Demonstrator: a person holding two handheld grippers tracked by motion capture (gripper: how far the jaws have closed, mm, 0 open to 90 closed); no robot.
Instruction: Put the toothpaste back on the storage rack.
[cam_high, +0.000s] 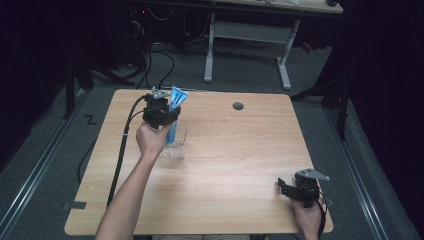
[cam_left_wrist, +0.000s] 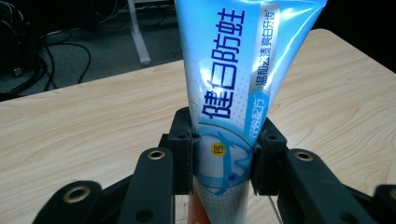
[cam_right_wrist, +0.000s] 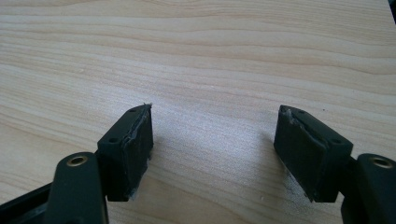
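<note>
Light-blue toothpaste tube (cam_left_wrist: 233, 88), dark-blue Chinese lettering, glossy, upright

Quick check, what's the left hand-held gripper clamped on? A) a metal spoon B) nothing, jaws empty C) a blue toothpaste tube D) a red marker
C: in the left gripper view the left hand-held gripper has both pads pressed on a blue toothpaste tube, held upright over a clear container on the table.
</note>
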